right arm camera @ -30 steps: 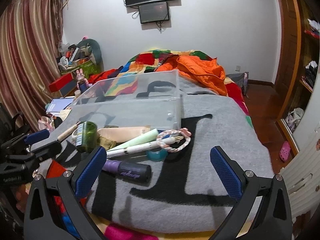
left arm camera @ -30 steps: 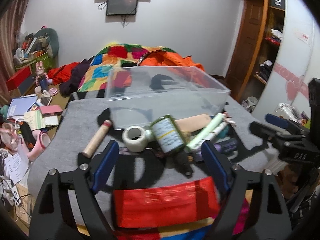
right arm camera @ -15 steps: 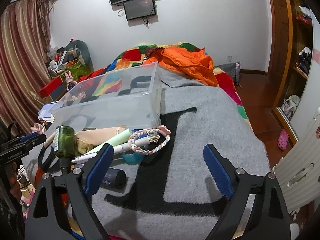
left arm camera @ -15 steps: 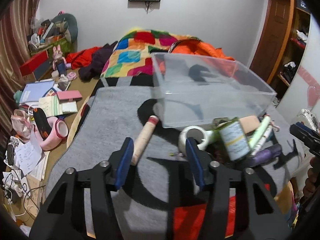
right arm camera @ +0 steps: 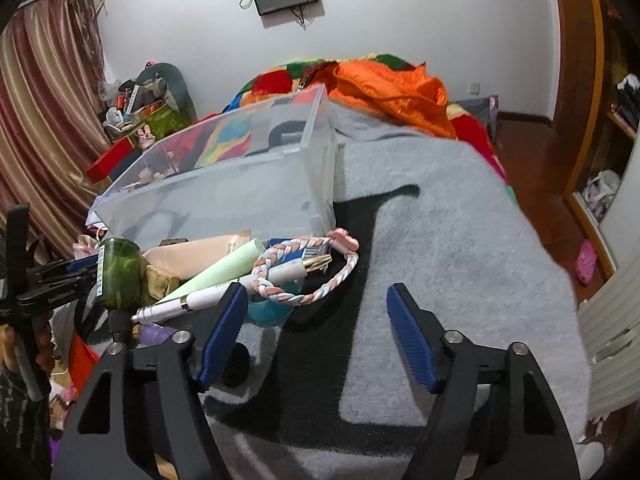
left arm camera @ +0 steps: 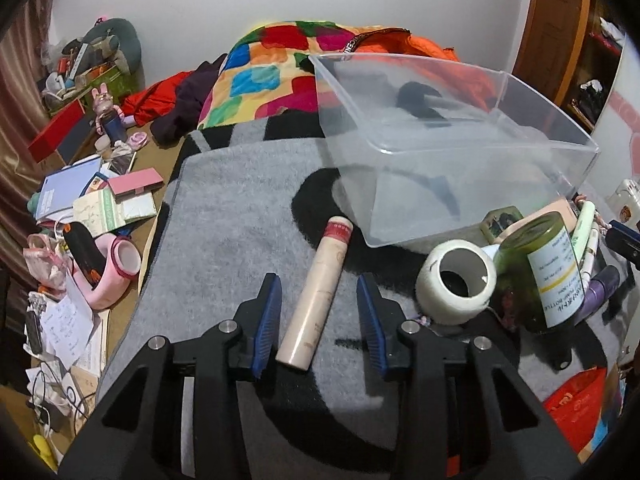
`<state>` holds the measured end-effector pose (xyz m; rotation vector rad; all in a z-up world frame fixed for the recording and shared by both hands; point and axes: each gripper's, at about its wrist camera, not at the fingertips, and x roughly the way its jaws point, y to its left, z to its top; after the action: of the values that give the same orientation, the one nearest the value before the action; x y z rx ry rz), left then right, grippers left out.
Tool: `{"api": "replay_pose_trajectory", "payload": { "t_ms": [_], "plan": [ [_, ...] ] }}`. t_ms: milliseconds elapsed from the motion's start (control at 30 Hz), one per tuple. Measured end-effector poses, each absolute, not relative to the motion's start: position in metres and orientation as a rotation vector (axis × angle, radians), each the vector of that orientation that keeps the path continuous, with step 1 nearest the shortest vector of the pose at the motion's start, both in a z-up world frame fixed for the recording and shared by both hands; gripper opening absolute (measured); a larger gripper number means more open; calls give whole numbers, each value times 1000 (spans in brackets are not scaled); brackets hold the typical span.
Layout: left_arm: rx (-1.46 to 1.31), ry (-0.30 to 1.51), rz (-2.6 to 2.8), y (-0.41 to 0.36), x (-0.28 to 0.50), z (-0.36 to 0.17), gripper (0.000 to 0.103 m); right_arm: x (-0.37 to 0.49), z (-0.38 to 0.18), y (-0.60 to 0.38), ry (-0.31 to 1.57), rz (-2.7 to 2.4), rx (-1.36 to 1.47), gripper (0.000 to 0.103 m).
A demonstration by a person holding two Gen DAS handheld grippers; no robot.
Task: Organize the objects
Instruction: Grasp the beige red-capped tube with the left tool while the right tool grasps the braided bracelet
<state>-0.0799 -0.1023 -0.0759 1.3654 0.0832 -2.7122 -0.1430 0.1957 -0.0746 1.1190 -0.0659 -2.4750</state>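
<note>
A beige tube with a red band (left arm camera: 320, 292) lies on the grey blanket (left arm camera: 224, 232). My left gripper (left arm camera: 319, 320) straddles its near end, and its jaws are closing, with a gap still on each side of the tube. To the right sit a white tape roll (left arm camera: 456, 280) and a green bottle (left arm camera: 540, 276), in front of an empty clear plastic bin (left arm camera: 452, 152). My right gripper (right arm camera: 316, 332) hovers just short of a braided bracelet (right arm camera: 312, 276). Its jaws are closing with only blanket between them. A pale green tube (right arm camera: 224, 272), a white pen (right arm camera: 192, 302) and a teal cup (right arm camera: 268, 312) lie by its left finger.
Books, papers and pink items (left arm camera: 116, 268) litter the floor left of the bed. A patchwork quilt (left arm camera: 272, 76) and an orange jacket (right arm camera: 392, 84) lie behind the bin. A red bag (left arm camera: 576, 404) sits at the near right edge. Bare blanket (right arm camera: 460, 220) stretches right of the pile.
My left gripper swung left and down from the pile to the beige tube, and its jaws narrowed around it. My right gripper came closer to the bracelet with its jaws narrowing.
</note>
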Motion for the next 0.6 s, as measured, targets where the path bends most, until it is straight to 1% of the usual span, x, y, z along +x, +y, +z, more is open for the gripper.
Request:
{"api": "replay_pose_trajectory", "payload": {
  "t_ms": [33,100,133,167,233,267,300,367,433,600],
  "plan": [
    [1368,82,-2713,-103,-81,-76,39,-145,-76,196,-76,-2465,1129,60],
    [1374,83,-2718,-103,-83,-75,37,-147,-78,195,-76,-2463,1133,54],
    [1377,85,-2719,-103,-85,-76,36,-147,-77,194,-61,-2469,1130,50],
    [1378,85,-2719,-103,-86,-76,33,-147,-77,193,-43,-2476,1125,44],
    [1378,79,-2725,-103,-88,-76,28,-147,-76,190,-26,-2473,1115,38],
    [1378,75,-2726,-102,-88,-75,23,-146,-75,189,-14,-2471,1107,33],
    [1378,72,-2725,-101,-89,-75,20,-146,-75,187,-6,-2470,1103,30],
    [1372,71,-2721,-101,-89,-75,14,-145,-74,185,12,-2473,1096,16],
    [1367,75,-2717,-102,-87,-74,14,-146,-73,186,15,-2480,1095,11],
    [1345,81,-2711,-103,-77,-72,14,-142,-68,195,-1,-2517,1079,8]
  ]
}}
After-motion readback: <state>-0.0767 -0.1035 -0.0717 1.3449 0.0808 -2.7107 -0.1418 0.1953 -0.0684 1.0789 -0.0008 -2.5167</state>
